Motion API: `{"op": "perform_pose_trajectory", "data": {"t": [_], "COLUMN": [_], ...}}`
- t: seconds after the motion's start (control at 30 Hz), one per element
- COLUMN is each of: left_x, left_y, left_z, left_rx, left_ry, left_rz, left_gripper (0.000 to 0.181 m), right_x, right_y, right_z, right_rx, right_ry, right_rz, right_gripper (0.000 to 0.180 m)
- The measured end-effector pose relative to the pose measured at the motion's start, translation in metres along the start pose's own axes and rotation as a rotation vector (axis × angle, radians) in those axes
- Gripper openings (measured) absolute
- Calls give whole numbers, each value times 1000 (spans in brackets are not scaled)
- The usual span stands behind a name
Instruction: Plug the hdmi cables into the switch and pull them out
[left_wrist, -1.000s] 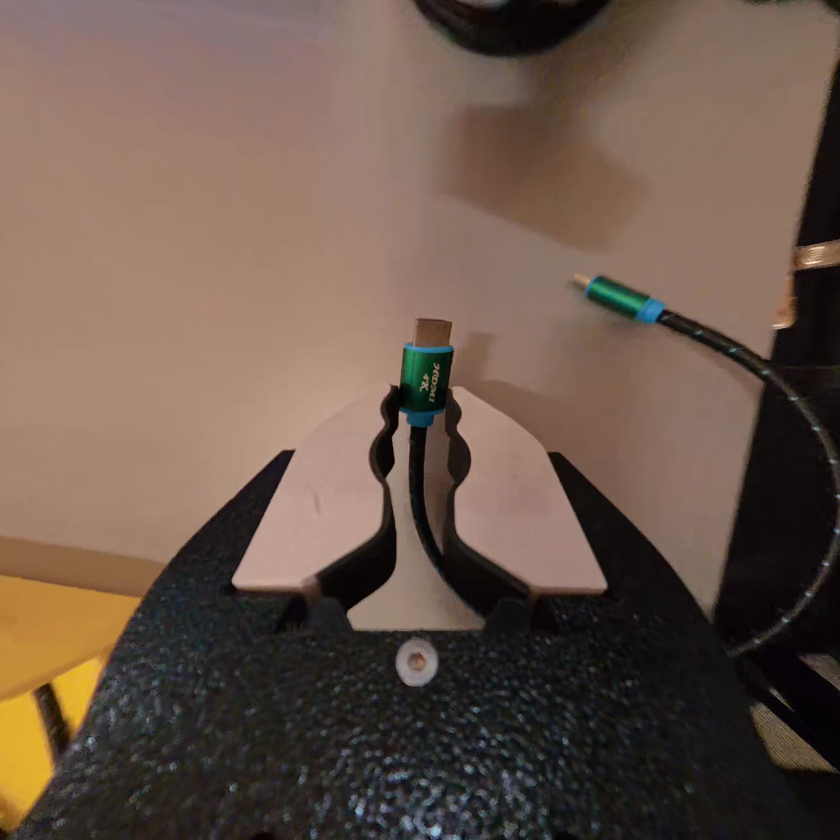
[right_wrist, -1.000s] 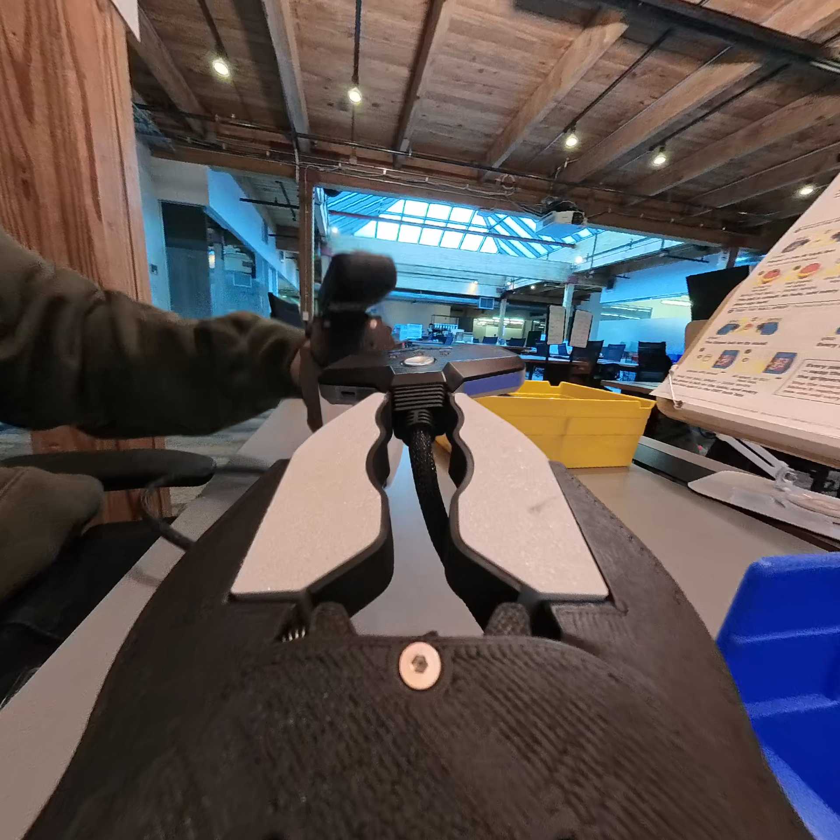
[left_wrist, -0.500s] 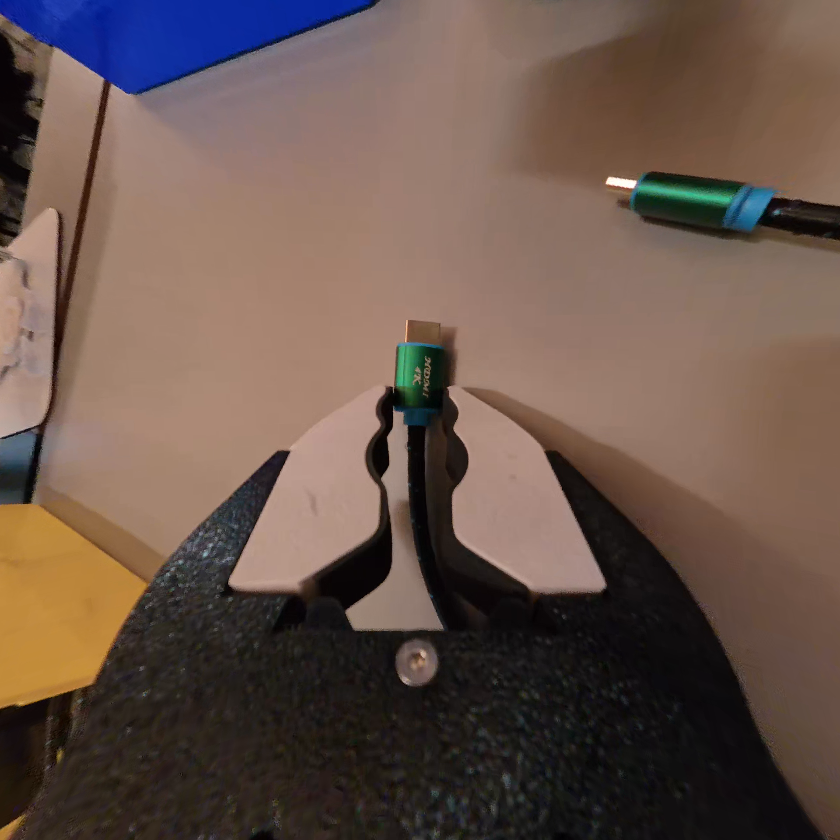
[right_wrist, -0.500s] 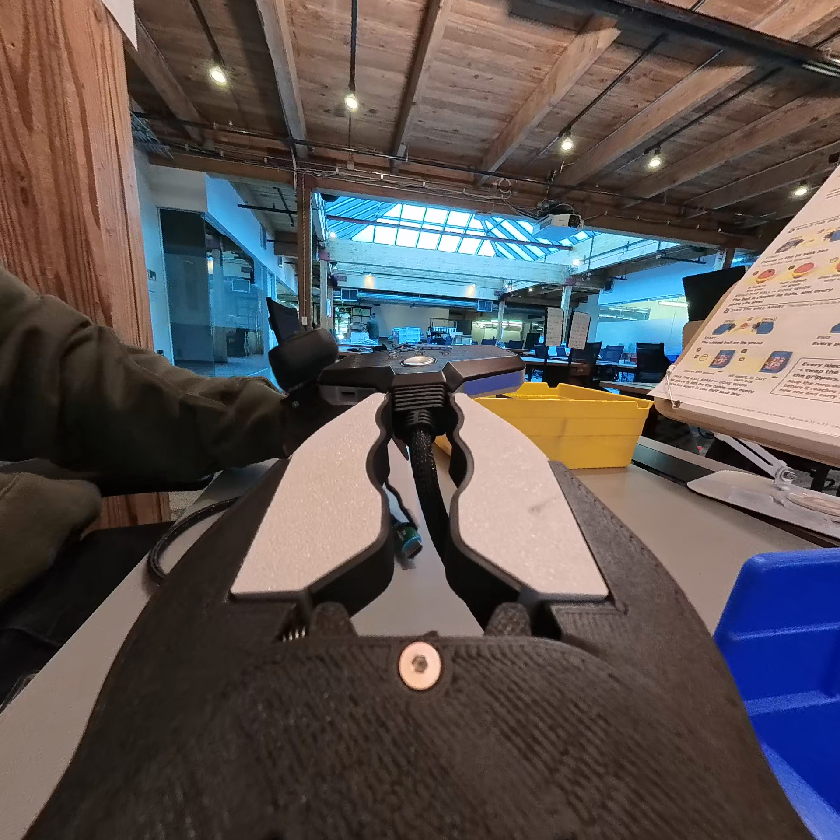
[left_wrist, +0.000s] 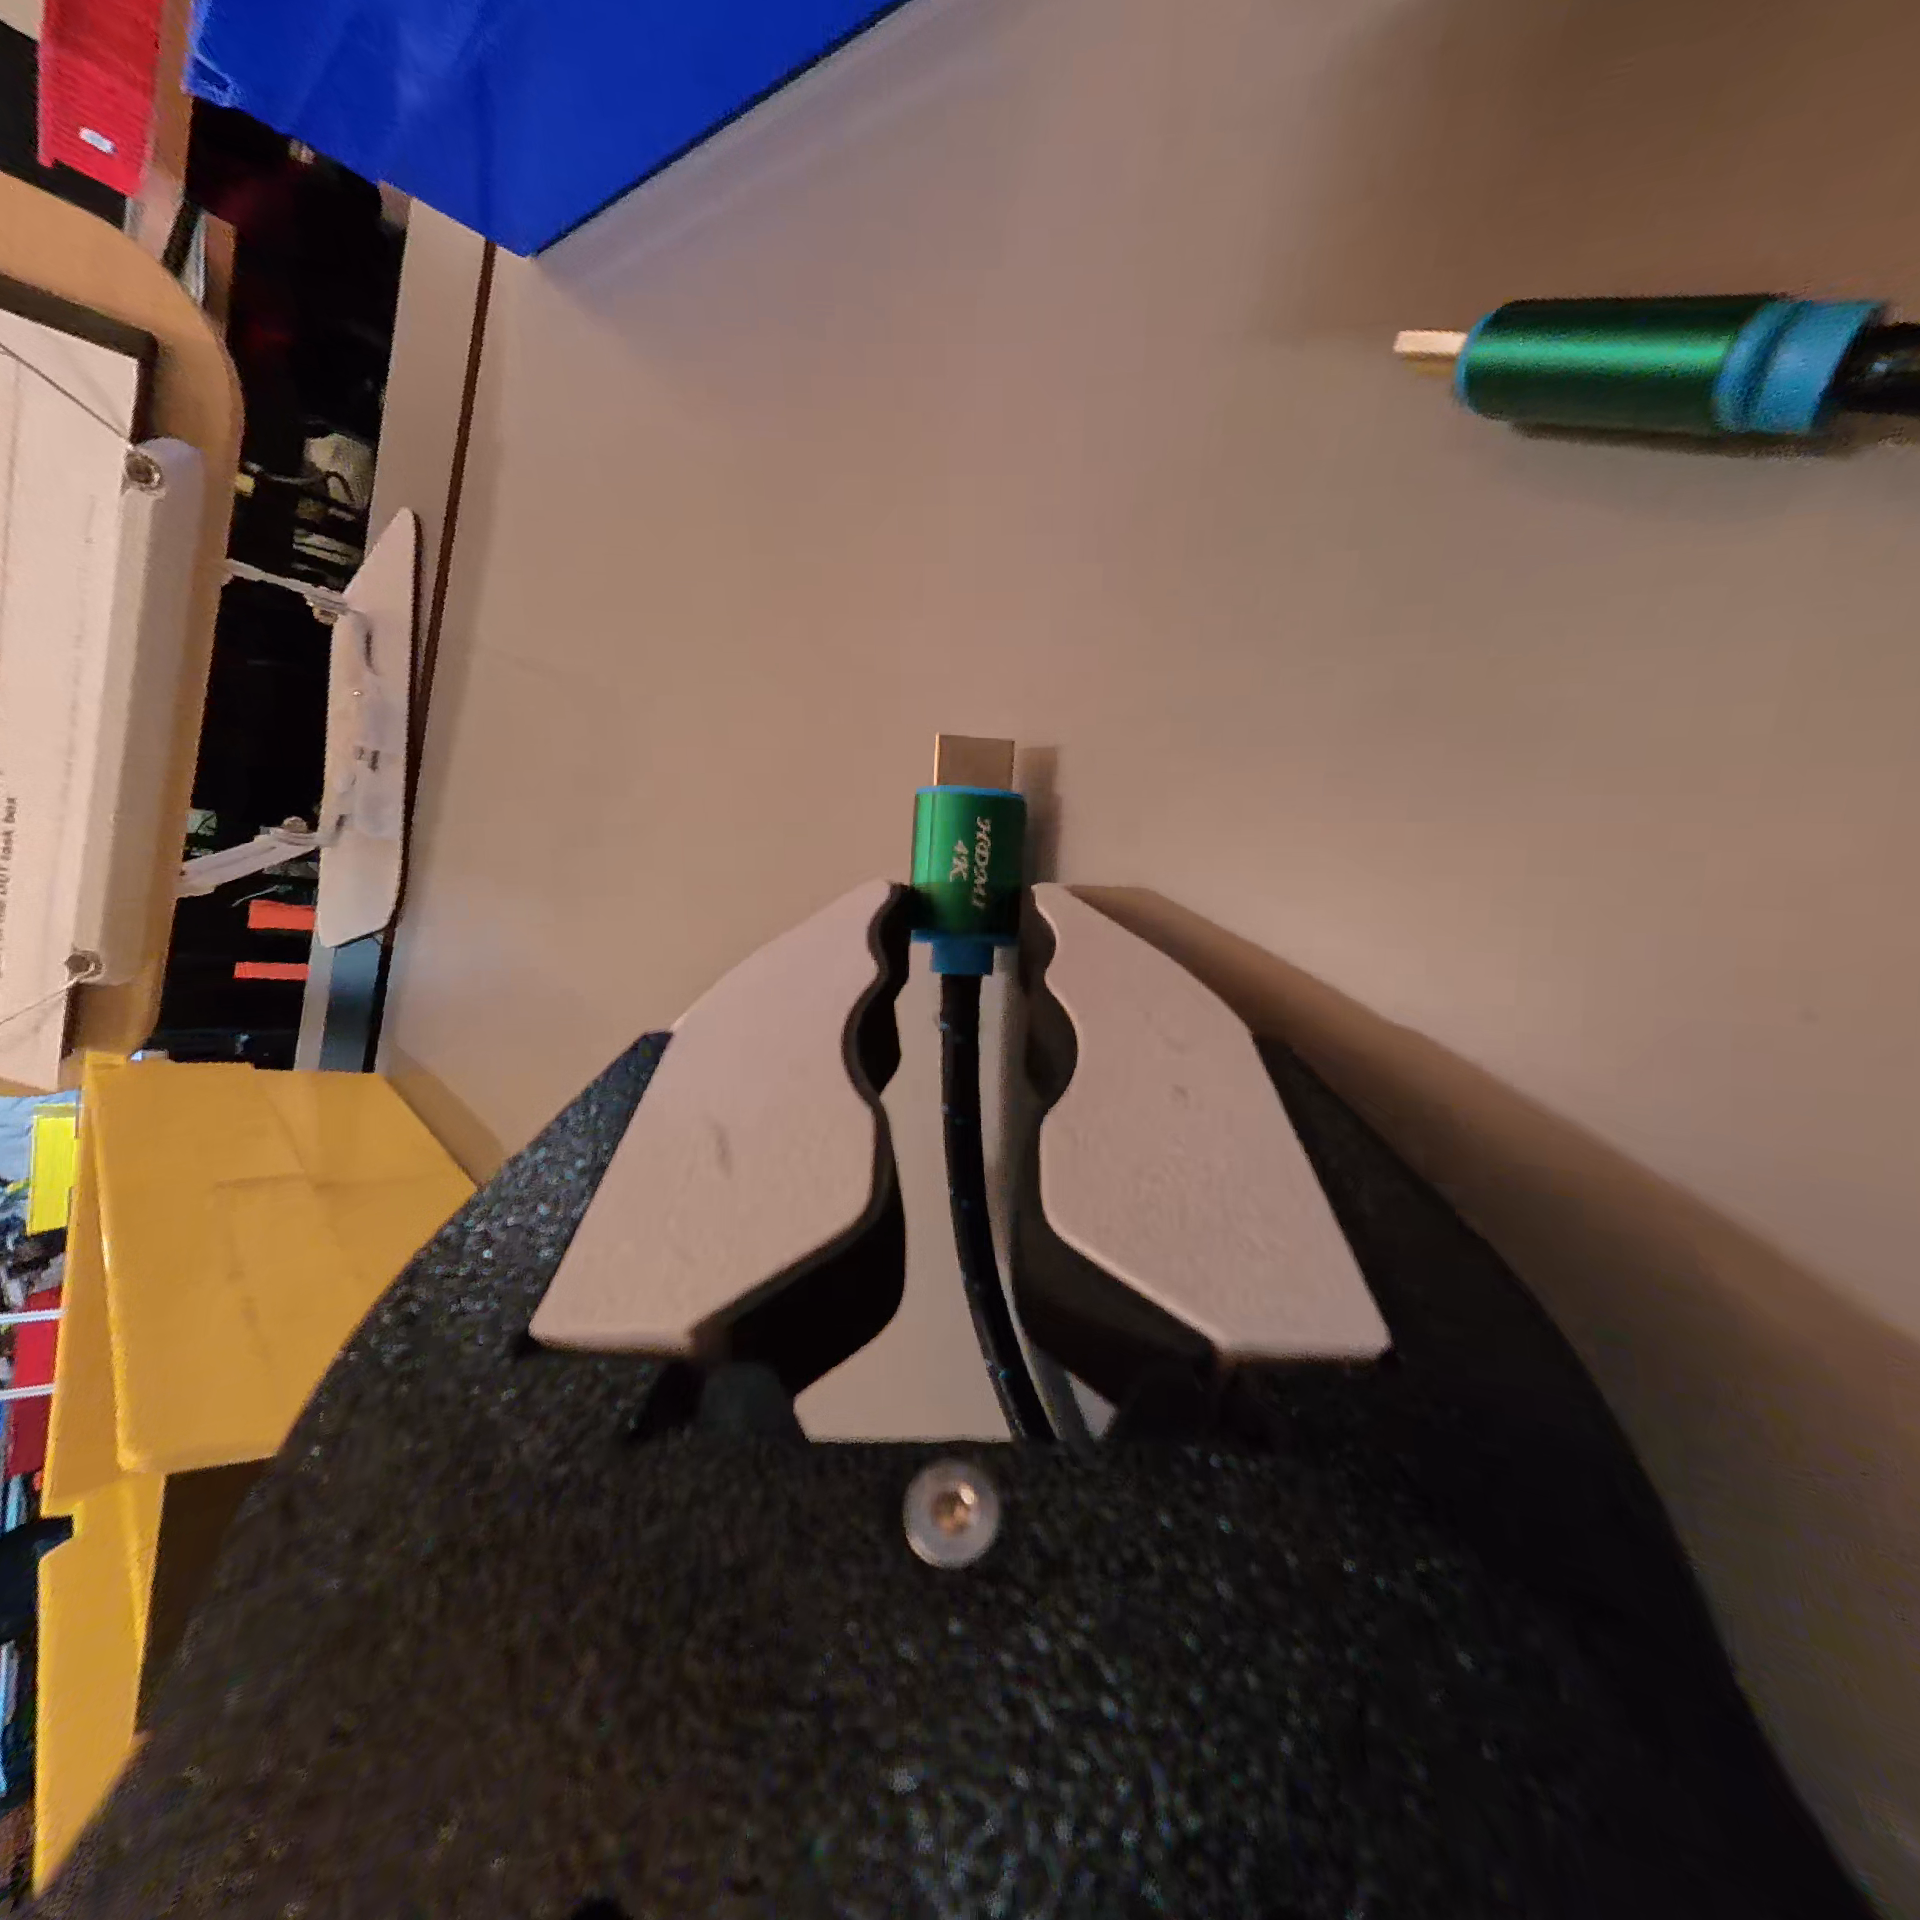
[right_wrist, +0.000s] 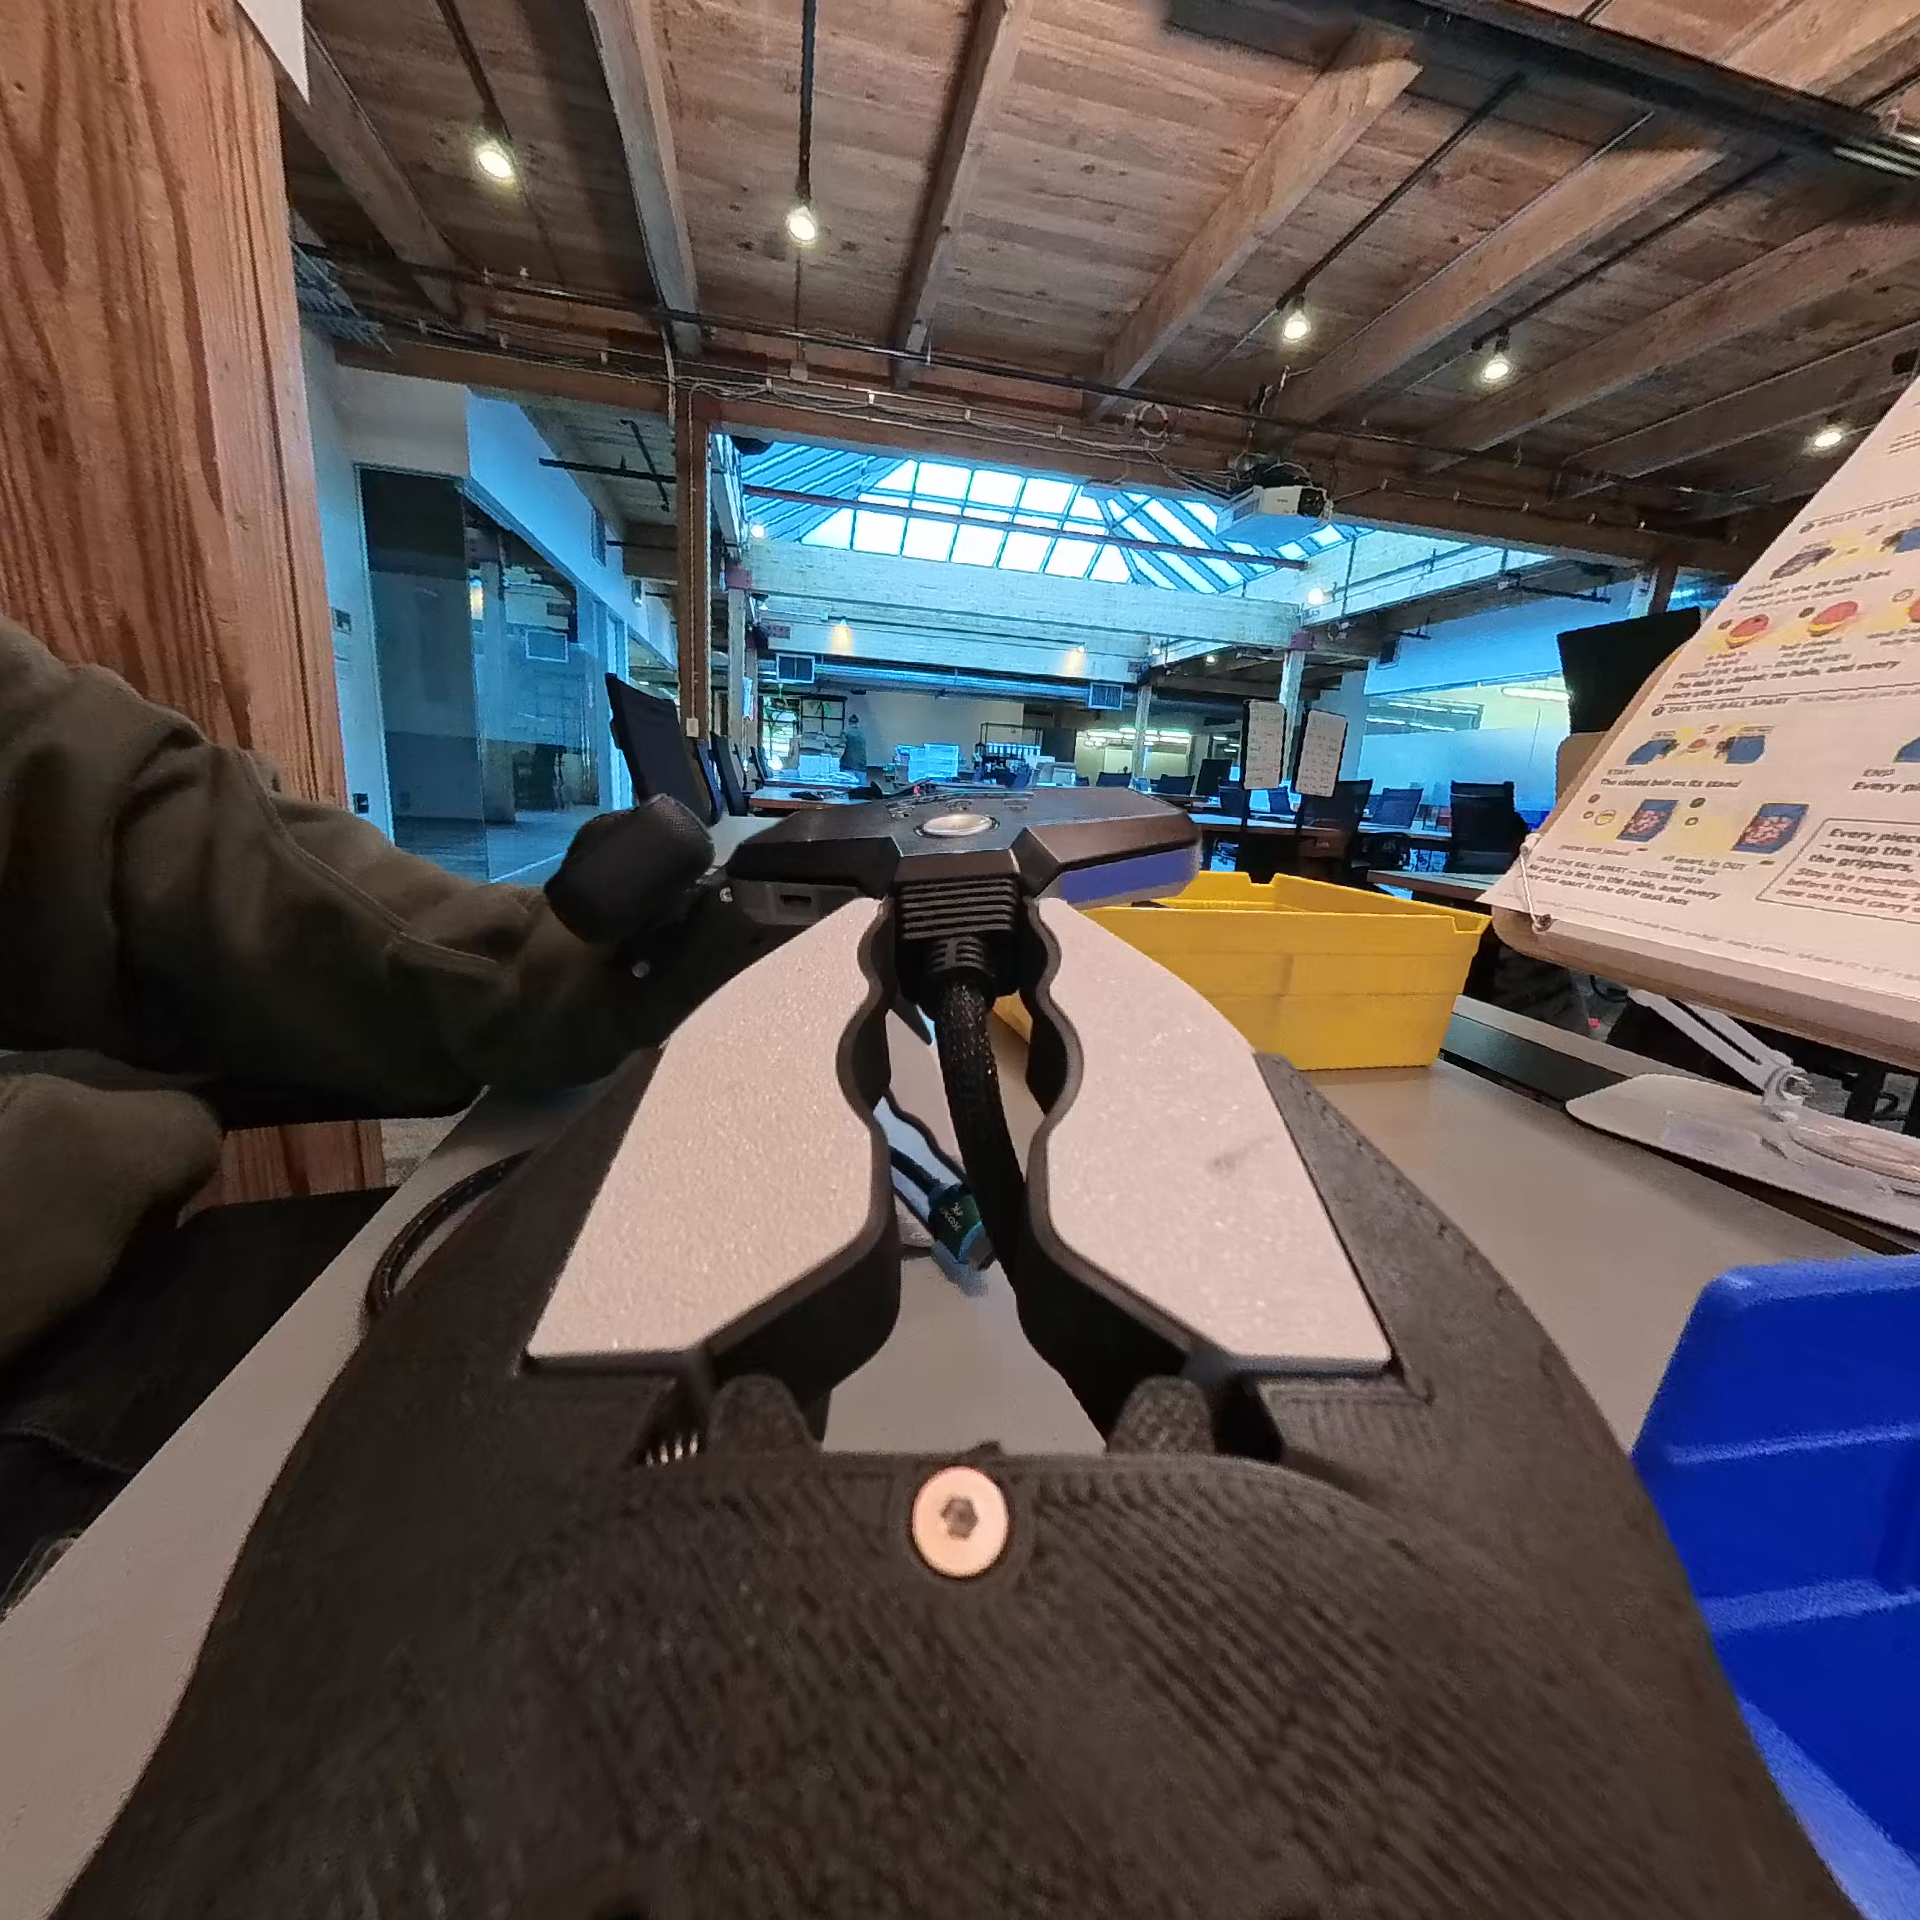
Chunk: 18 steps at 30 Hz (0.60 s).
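While left tongs (left_wrist: 961, 894) clench a green HDMI plug (left_wrist: 966, 857) unplugged, right tongs (right_wrist: 958, 935) pinch the switch's (right_wrist: 966, 844) black connector (right_wrist: 956, 909) — second green plug (left_wrist: 1621, 364) idle on worktop (left_wrist: 1247, 623); plugging probably remains.

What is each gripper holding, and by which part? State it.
Left gripper: green HDMI plug, pinched at its rear collar. Right gripper: the switch's black ribbed connector, clamped between the fingertips.
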<state>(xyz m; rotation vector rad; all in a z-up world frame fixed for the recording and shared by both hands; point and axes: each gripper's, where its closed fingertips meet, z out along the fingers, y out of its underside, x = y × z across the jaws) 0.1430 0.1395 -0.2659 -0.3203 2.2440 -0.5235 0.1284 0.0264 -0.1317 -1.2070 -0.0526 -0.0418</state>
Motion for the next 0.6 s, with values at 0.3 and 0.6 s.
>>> {"op": "perform_pose_trajectory", "data": {"t": [0.3,0.6], "left_x": [-6,-16], "left_y": [-10,-42], "left_z": [-29,-95], "left_rx": [36,-36], "left_ry": [372,754], "left_rz": [-344,-235], "left_gripper": [19,19], "right_x": [-1,-18], "right_y": [2,7], "right_z": [1,-3], "right_rx": [-22,-86], "right_ry": [1,-123], "right_rz": [-32,-44], "right_gripper": [22,22]}}
